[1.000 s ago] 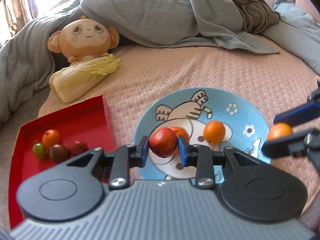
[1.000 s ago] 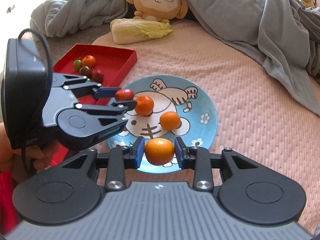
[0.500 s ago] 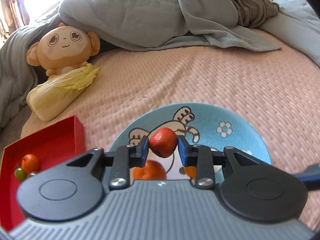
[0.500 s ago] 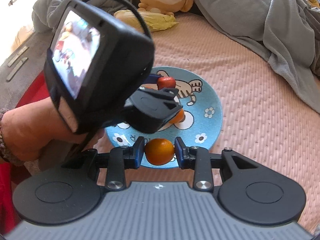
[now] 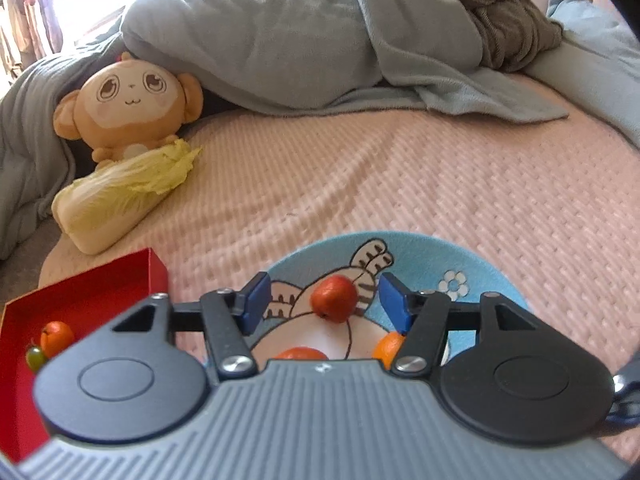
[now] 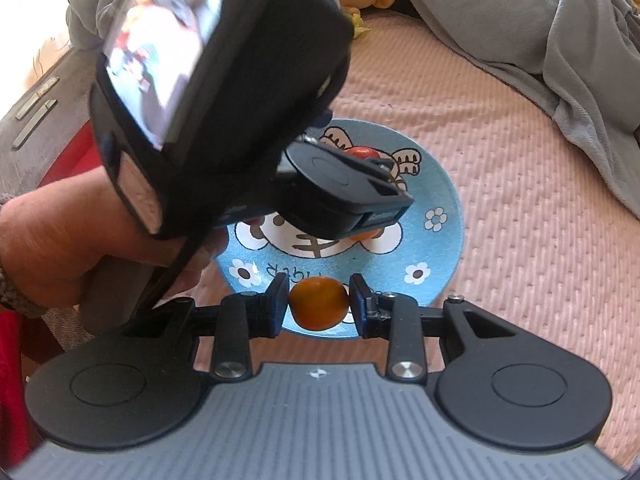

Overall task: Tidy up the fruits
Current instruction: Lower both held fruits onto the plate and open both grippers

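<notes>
A pink textured bed holds everything here. At far left sits a red tray [image 5: 120, 292] with a small orange fruit [image 5: 57, 336] and a green one [image 5: 36, 356] in its corner, probably the stock the fruit is being sorted from. Behind it lie a cabbage [image 5: 120, 196] and a plush monkey [image 5: 128, 108], both well apart from the work.

In the middle is a blue plate [image 5: 440, 264] printed with a cartoon tiger, the likely gathering spot for the fruit. The left gripper [image 5: 322, 300] hovers over it with its blue pads spread wide, touching nothing. A red fruit [image 5: 334, 298] rests on the plate between the pads, clear of both, so it appears to be set down there. Two oranges peek out lower on the plate, partly hidden by the gripper body.

Further right, seen from the other camera, the right gripper [image 6: 319, 303] is closed around an orange [image 6: 319, 303], both pads pressing its sides. It hangs over the plate's near rim [image 6: 448, 280], seemingly ready to be lowered beside the others.
</notes>
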{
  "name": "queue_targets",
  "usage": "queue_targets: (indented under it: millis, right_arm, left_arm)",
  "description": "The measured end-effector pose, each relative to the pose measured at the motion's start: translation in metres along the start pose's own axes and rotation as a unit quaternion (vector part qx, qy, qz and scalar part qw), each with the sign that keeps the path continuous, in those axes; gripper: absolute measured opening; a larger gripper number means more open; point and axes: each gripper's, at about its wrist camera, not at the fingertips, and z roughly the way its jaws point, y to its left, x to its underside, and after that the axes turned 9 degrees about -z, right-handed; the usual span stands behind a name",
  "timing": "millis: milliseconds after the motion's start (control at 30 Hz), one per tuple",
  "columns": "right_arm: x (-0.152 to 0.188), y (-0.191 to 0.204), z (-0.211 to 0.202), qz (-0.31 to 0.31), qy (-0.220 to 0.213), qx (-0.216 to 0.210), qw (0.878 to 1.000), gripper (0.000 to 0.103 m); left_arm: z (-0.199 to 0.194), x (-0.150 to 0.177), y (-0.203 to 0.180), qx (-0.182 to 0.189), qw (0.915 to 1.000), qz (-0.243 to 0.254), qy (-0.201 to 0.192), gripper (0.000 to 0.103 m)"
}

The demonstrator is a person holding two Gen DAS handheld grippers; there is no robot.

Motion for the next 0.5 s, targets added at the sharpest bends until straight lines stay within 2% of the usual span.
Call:
queue_targets:
  millis: [233, 500]
  right_arm:
    - [-0.008, 0.003, 0.009, -0.005, 0.005, 0.004, 1.000, 0.038]
    - [-0.020, 0.010, 0.020, -0.007, 0.009, 0.010, 1.000, 0.038]
  left_arm:
    - [-0.024, 0.001, 0.007, 0.000, 0.9998, 0.002, -0.019, 0.063]
    - [-0.053, 0.016, 0.044, -0.017, 0.9990, -0.031, -0.026, 0.063]
